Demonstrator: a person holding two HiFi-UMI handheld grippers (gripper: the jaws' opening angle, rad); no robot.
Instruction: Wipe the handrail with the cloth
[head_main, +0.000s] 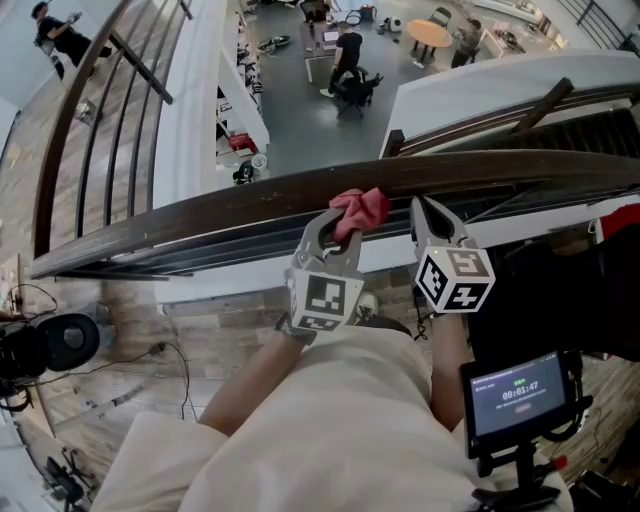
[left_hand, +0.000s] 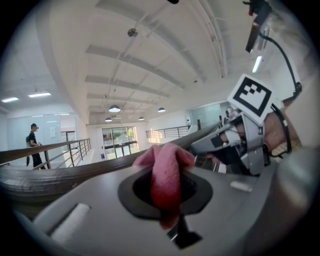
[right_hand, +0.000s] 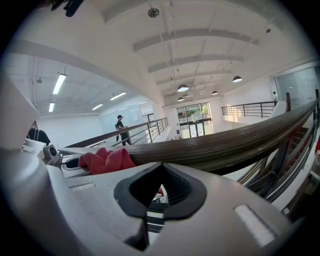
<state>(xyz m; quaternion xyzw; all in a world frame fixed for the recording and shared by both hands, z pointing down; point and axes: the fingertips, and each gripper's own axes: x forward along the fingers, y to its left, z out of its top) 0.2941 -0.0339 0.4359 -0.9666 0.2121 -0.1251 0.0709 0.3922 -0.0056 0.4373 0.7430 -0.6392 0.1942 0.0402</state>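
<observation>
A dark wooden handrail (head_main: 200, 215) runs across the head view from lower left to right. A red cloth (head_main: 362, 207) lies bunched on top of it, and my left gripper (head_main: 338, 232) is shut on the cloth's near end. In the left gripper view the cloth (left_hand: 165, 160) fills the jaws, with the handrail (left_hand: 45, 176) stretching off to the left. My right gripper (head_main: 428, 212) is just right of the cloth at the rail, shut with nothing in it. The right gripper view shows its jaws (right_hand: 161, 165) closed under the handrail (right_hand: 225, 145), and the cloth (right_hand: 105, 161) to the left.
Beyond the rail is a drop to a lower floor with people and a round table (head_main: 428, 33). A second railing (head_main: 95, 110) runs up the left. A screen on a stand (head_main: 515, 395) is at lower right, a camera (head_main: 50, 345) at lower left.
</observation>
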